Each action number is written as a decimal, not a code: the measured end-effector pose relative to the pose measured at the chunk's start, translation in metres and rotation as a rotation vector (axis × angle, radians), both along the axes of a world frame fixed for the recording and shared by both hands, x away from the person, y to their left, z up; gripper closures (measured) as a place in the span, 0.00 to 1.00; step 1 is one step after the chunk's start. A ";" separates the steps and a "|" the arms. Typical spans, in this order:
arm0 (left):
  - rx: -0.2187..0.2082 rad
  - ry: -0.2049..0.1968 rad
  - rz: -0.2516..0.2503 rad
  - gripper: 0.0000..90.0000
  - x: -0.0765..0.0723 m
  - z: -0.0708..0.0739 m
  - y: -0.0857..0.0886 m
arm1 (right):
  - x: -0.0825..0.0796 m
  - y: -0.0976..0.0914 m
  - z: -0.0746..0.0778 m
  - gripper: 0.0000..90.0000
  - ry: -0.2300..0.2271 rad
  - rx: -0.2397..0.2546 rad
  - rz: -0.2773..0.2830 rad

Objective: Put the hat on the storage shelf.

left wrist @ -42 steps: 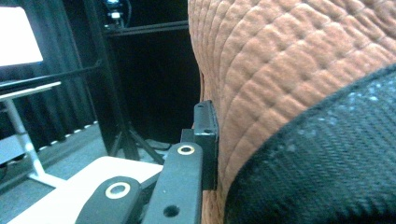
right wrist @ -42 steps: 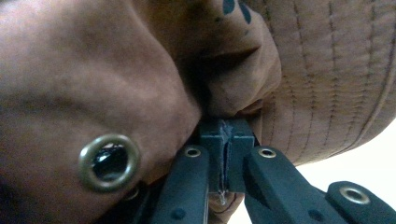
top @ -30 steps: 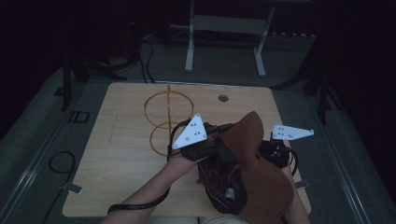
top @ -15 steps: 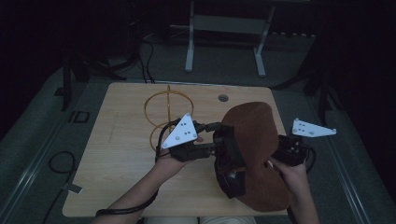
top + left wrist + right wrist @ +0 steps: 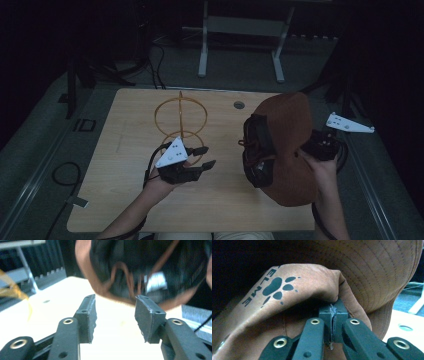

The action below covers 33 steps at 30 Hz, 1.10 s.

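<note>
**Brown hat held up at the table's right**

High view: the right gripper (image 5: pixel 306 148) holds the brown hat (image 5: pixel 290 145) above the table (image 5: pixel 125 200); the left gripper (image 5: pixel 200 165) hovers apart, near a wire stand (image 5: pixel 180 117).

Left gripper view: jaws just opening, nothing between them (hat beyond).

Right gripper view: jaws pinched tight on the hat's fabric (image 5: pixel 312 290).

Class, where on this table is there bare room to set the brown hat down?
Bare wood lies between the left gripper and the hat, and along the table left edge. The wire stand crowds the far middle; the right gripper holds the hat over the right side.
</note>
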State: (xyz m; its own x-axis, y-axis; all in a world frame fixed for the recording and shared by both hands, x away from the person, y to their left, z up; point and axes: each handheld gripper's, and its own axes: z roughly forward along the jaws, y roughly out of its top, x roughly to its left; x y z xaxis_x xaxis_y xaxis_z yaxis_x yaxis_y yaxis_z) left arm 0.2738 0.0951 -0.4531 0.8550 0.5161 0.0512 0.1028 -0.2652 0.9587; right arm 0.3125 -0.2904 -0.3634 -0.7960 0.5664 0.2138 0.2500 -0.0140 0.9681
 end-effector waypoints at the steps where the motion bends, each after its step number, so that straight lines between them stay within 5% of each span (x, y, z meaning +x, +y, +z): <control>1: 0.021 0.014 0.017 0.58 -0.002 -0.014 0.008 | 0.002 0.000 0.001 0.98 -0.004 0.004 -0.004; 8: 0.041 0.088 0.094 0.51 -0.009 -0.053 0.035 | 0.012 0.001 0.006 0.98 -0.016 0.000 -0.064; 9: 0.045 0.111 0.122 0.41 -0.012 -0.063 0.044 | 0.017 0.002 0.010 0.98 -0.020 0.001 -0.078; 17: 0.055 0.199 0.211 0.13 -0.021 -0.090 0.078 | 0.041 0.008 0.028 0.98 -0.030 0.010 -0.127; 21: 0.091 0.201 0.293 0.03 -0.027 -0.100 0.092 | 0.053 0.015 0.034 0.98 -0.035 0.010 -0.141; 26: 0.122 0.193 0.424 0.03 -0.036 -0.108 0.114 | 0.071 0.031 0.035 0.98 -0.029 -0.025 -0.138; 33: 0.078 0.198 0.549 0.03 -0.045 -0.116 0.141 | 0.092 0.057 0.034 0.98 -0.028 -0.049 -0.155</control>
State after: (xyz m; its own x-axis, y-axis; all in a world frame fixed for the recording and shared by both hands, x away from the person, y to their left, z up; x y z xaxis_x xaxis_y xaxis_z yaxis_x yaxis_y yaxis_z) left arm 0.2287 0.2356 -0.5691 0.4611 0.8870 -0.0261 0.4197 -0.1920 0.8871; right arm 0.4046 -0.2332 -0.3293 -0.7034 0.6922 0.1617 0.2210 -0.0034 0.9753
